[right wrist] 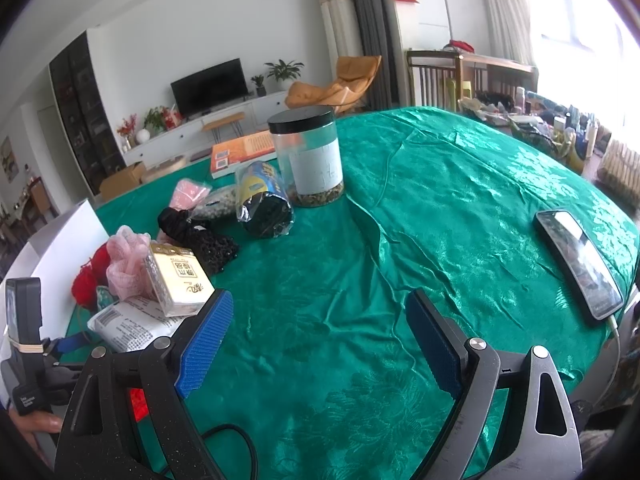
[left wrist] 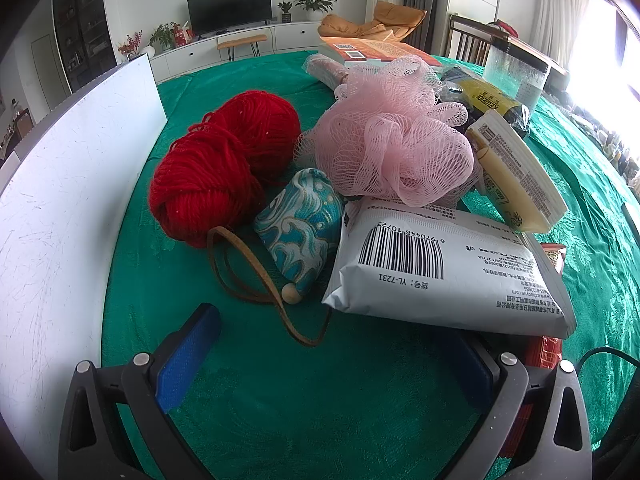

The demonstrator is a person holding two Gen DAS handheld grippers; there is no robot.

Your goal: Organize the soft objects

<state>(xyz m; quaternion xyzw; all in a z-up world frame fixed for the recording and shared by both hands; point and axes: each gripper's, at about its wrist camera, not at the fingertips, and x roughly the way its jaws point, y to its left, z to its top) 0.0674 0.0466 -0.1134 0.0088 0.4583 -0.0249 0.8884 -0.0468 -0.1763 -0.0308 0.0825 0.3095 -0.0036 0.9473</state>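
A green tablecloth covers a round table in a living room, where soft goods lie heaped at the centre of the left wrist view. The left gripper hangs low over the cloth at the bottom of the frame, its blue-padded jaws spread wide and holding nothing; its right finger sits partly under the edge of a white barcoded packet. Just beyond, a blue wave-patterned pouch with a brown cord and wooden bead rests against a ball of red yarn, left of centre, and a pink mesh bath sponge sits above the packet, touching a yellow tissue pack. A white board stands along the left edge. In the right wrist view, the right gripper is also wide open and empty over bare cloth (lower centre), the same pile at far left. A black-lidded jar stands at upper centre, and a phone lies at the right edge.
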